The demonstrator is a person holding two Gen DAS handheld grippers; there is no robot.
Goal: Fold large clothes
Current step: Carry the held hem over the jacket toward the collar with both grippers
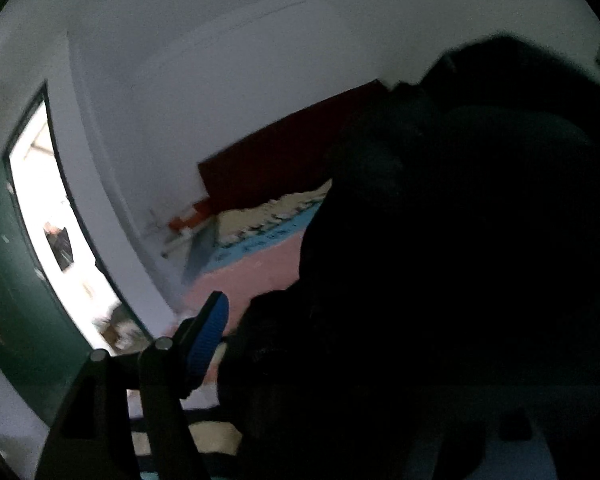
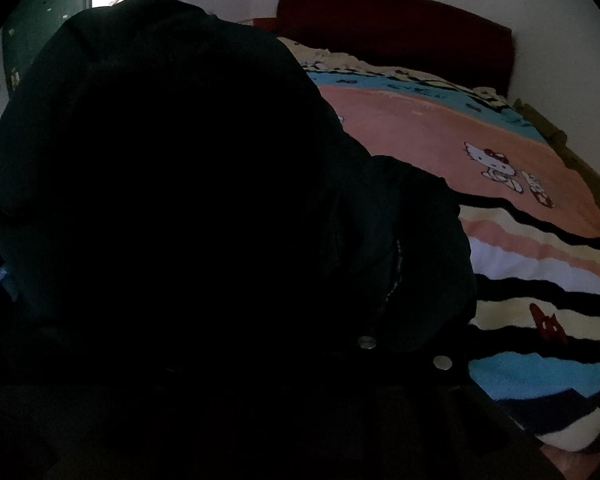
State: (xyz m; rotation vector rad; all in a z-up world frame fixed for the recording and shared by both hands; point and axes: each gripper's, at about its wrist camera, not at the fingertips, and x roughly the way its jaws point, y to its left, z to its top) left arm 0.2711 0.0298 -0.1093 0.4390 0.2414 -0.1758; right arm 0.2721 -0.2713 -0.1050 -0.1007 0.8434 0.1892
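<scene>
A large black garment (image 1: pixel 440 260) fills the right half of the left wrist view, bunched and dark. My left gripper (image 1: pixel 300 312) stands open. Its left finger's blue pad (image 1: pixel 210 332) is apart from the cloth, with a strip of bed showing between them. Its other finger is hidden behind the garment. In the right wrist view the same black garment (image 2: pixel 180 200) covers the left and middle of the picture, lying on the bed. My right gripper (image 2: pixel 300 312) is lost in that dark cloth. Only two metal bolts (image 2: pixel 442 362) of its linkage show.
The bed carries a pink cartoon-cat blanket (image 2: pixel 480 140) with striped bands (image 2: pixel 540 272) toward the near right. A dark red headboard (image 2: pixel 400 28) stands against the white wall. A green door (image 1: pixel 16 280) and a bright doorway (image 1: pixel 40 200) are at the left.
</scene>
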